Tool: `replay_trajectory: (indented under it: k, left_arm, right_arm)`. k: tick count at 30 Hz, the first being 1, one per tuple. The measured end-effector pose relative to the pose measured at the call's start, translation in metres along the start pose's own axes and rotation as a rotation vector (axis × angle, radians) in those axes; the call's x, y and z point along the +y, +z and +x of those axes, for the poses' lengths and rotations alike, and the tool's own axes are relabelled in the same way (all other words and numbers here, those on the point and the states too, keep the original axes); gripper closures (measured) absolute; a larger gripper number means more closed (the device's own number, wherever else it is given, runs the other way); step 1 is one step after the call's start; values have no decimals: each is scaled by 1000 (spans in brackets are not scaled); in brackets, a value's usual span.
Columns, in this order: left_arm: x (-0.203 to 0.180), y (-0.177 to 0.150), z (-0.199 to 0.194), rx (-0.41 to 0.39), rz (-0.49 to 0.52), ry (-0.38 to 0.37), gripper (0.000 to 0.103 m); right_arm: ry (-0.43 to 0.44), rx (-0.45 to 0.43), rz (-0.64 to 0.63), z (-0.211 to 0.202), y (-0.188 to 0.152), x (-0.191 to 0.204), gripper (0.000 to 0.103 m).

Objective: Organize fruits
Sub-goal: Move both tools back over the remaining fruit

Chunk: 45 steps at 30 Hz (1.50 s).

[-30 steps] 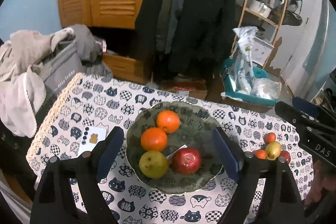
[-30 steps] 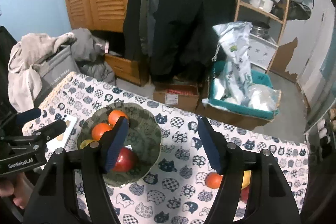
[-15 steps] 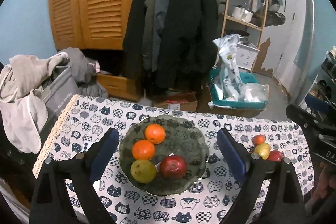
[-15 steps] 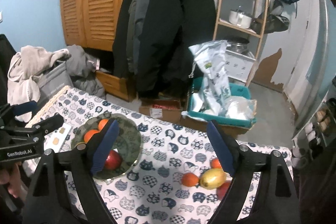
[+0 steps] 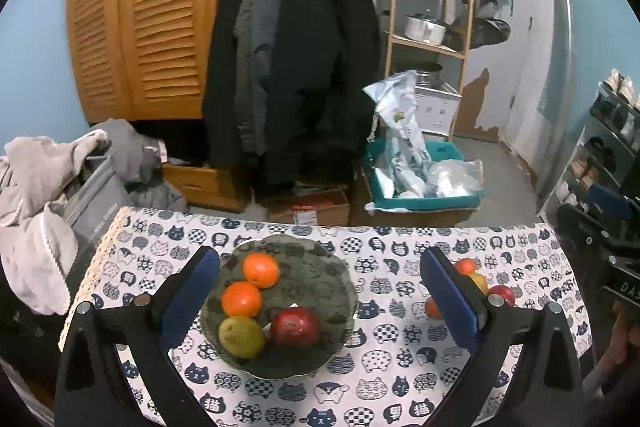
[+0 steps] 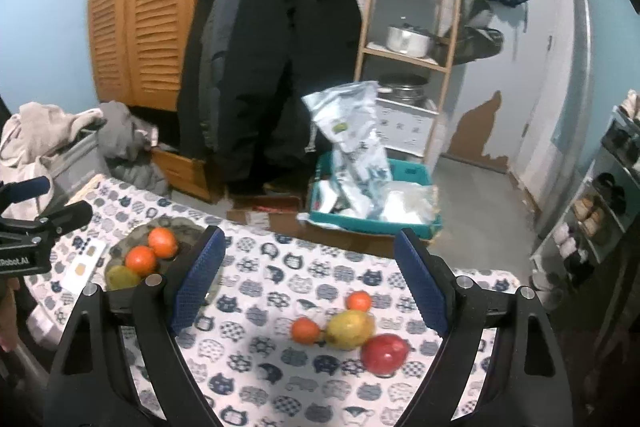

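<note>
A dark green bowl on the cat-print tablecloth holds two oranges, a yellow-green pear and a red apple. My left gripper is open and empty above it. In the right wrist view, a loose group lies on the cloth: two small oranges, a yellow pear and a red apple. My right gripper is open and empty, above and behind that group. The bowl shows at its left.
A white card lies left of the bowl. Clothes pile beside the table's left edge. Beyond the far edge stand a cardboard box, a teal bin with bags, hanging coats and a wooden shelf.
Both grippers have risen and pulled back from the table, so bowl and loose fruit look smaller and lower. Both stay open. No fruit has moved.
</note>
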<state>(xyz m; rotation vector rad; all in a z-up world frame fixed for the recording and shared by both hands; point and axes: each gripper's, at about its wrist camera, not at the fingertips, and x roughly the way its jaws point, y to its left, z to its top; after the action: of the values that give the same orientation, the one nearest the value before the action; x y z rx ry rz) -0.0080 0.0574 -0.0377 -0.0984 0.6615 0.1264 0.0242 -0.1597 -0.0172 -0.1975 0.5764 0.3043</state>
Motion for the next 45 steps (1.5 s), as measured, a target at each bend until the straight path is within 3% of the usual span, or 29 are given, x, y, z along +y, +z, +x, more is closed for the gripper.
replay_trajectory:
  k: [20, 34, 45]
  left_arm:
    - [-75, 3, 19, 39, 109, -82, 2]
    - [-109, -21, 81, 152, 168, -90, 2]
    - [-122, -52, 141, 300, 193, -84, 2]
  right_arm:
    - [-115, 41, 116, -11, -35, -83, 17]
    - [-95, 225, 176, 42, -74, -112, 17]
    - [-92, 381, 231, 92, -113, -130, 17]
